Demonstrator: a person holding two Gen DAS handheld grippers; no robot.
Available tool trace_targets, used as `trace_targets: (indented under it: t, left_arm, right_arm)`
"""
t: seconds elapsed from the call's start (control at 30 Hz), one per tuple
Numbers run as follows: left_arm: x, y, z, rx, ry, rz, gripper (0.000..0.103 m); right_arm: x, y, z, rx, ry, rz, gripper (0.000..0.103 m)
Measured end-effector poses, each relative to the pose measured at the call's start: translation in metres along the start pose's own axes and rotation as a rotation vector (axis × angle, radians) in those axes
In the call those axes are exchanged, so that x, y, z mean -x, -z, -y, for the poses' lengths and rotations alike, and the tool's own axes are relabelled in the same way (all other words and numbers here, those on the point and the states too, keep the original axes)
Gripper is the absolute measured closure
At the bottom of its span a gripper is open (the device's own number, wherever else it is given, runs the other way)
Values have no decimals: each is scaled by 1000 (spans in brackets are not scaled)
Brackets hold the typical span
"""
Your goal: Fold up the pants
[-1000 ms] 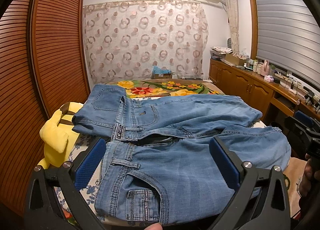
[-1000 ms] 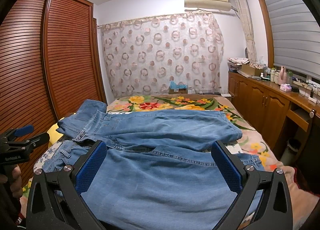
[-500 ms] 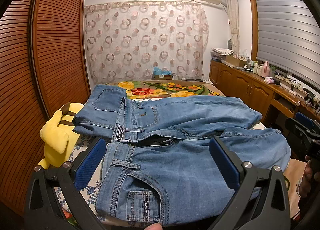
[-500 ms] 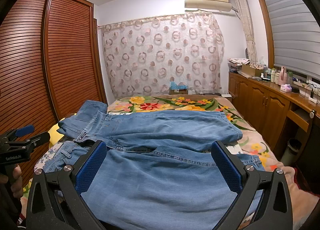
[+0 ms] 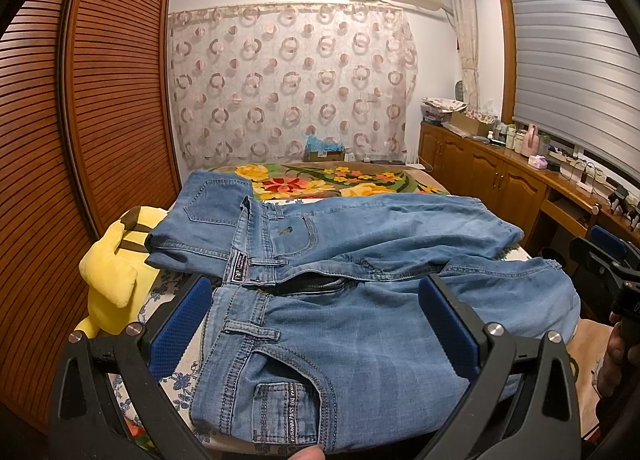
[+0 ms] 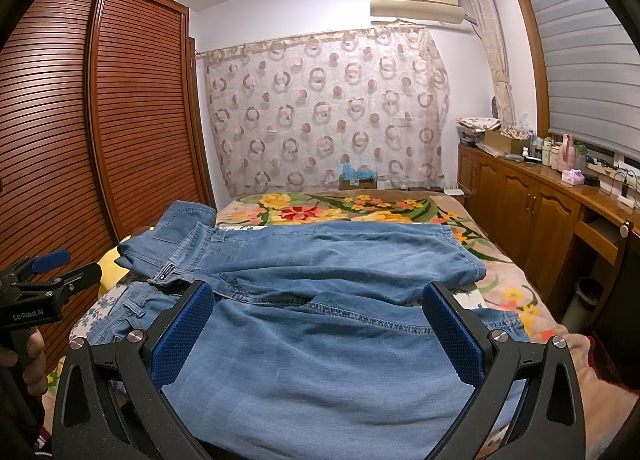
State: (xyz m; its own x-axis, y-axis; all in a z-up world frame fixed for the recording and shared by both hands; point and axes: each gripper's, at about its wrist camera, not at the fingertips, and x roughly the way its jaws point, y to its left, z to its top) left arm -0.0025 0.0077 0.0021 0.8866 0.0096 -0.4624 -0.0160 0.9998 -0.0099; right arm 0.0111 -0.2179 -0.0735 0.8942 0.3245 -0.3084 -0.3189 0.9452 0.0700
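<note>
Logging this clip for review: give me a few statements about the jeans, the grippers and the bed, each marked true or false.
1. Both hand-held grippers are shut on denim. False: the left hand-held gripper and the right hand-held gripper are open and hold nothing.
2. The blue jeans lie spread on the bed, waistband toward the wardrobe side. True.
3. A yellow plush toy sits beside the waistband end. True.
4. The jeans are already folded into a compact stack. False: both legs lie at full length, side by side.
5. A floral blanket covers the bed beyond the jeans. True.
</note>
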Motion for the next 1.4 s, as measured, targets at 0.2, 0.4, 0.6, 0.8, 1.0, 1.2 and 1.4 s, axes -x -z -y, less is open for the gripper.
trace_targets:
  t: [0.2, 0.4, 0.6, 0.8, 1.0, 1.2, 1.4]
  left_arm:
    - [0, 0, 0, 0, 0, 1, 0]
    - [0, 0, -1, 0, 0, 2, 0]
    - [0, 0, 0, 1, 1, 3, 0]
    - [0, 0, 0, 1, 0, 3, 0]
    - [-6, 4, -4, 0, -2, -22, 0]
    - [-23, 11, -10, 14, -9, -68, 0]
    - [-38, 22, -23, 35, -25, -104, 0]
  right_arm:
    - [1, 0, 0, 0, -1, 1, 0]
    - [1, 0, -1, 0, -1, 2, 0]
    - [2, 0, -1, 0, -3, 4, 0]
    - [2, 0, -2, 1, -3, 4, 0]
    - [-2, 1, 0, 4, -8, -11, 0]
    - [-10, 3, 9, 5, -11, -41, 0]
    - [-14, 1, 13, 11, 5, -68, 0]
